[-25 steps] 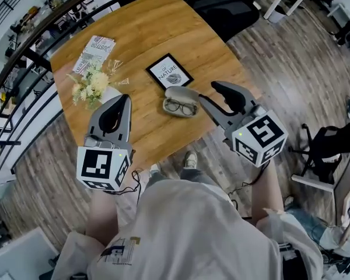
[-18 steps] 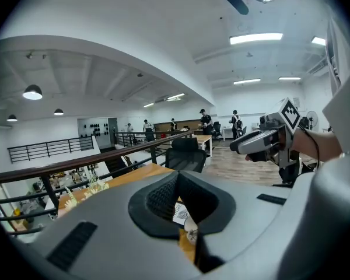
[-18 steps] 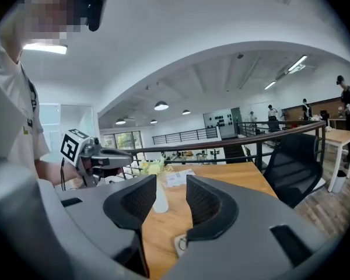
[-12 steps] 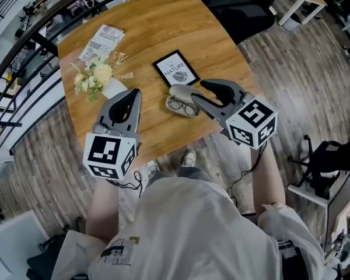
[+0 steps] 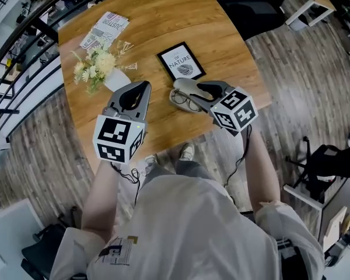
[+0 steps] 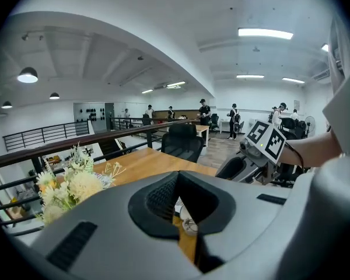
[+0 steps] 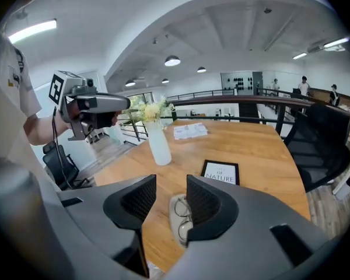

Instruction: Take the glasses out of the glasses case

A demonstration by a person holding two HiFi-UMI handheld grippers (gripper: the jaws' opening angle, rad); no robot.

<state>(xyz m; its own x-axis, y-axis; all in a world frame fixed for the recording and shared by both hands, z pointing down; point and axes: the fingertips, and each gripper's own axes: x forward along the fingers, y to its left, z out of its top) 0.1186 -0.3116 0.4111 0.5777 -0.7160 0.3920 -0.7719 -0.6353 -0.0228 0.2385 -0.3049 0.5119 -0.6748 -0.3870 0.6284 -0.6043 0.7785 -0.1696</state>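
Observation:
An open light-grey glasses case (image 5: 184,85) lies near the front edge of the wooden table (image 5: 163,16), with dark-rimmed glasses (image 5: 182,102) inside. My right gripper (image 5: 193,93) hangs low at the case's right end. It is open; its jaws came in slightly a moment ago, and nothing is pressed between them. In the right gripper view the glasses (image 7: 180,207) and case (image 7: 172,213) show just past the right gripper (image 7: 171,185) and its jaws. My left gripper (image 5: 141,87) is shut and empty, left of the case. The left gripper (image 6: 178,177) shows only a thin slit.
A black-framed print (image 5: 181,61) lies just behind the case. A white vase of pale flowers (image 5: 99,72) stands close beside the left gripper. A printed leaflet (image 5: 105,31) lies at the far left. Black office chair (image 5: 245,4) beyond the table; railing along the left.
Both grippers have come down toward the table. The right one has moved in over the case's right end. The left has moved forward beside the vase.

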